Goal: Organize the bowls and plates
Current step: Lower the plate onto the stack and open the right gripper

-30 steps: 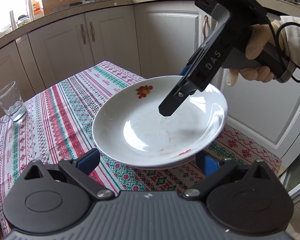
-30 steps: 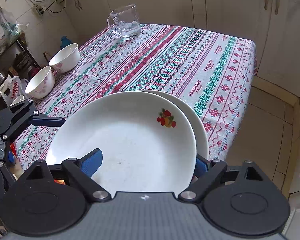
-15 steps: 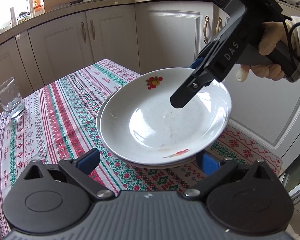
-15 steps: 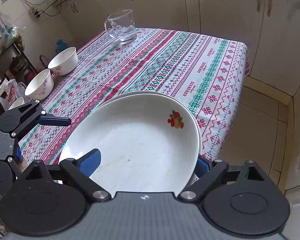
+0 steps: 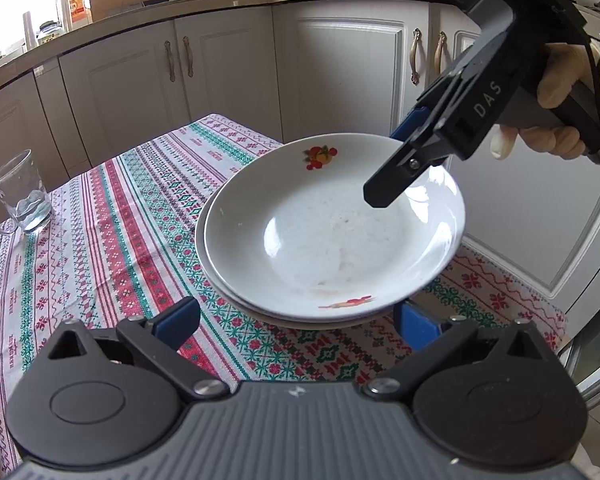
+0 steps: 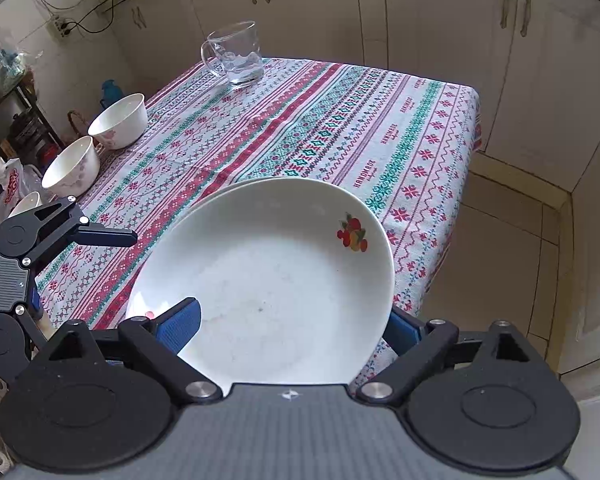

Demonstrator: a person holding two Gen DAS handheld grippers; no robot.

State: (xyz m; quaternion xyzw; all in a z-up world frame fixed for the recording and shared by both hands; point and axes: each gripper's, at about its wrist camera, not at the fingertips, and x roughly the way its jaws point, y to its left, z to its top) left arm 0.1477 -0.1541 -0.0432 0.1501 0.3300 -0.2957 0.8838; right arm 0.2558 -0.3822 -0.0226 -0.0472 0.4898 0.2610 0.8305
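Right gripper (image 6: 292, 326) is opening wide astride the glossy round white plate (image 6: 268, 280) stacked on another at the woven tablecloth's (image 6: 300, 128) six o'clock edge, left gripper (image 5: 296, 320) sitting spread, gripping nothing

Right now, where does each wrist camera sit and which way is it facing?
Left wrist: on the left gripper, angled down at the stacked white fruit-print plates; shows the right gripper and gloved hand.
Right wrist: on the right gripper, jaws opening around the plates' rim, facing the clear glass mug; left gripper at left.
Shared: plates, mug, patterned tablecloth.
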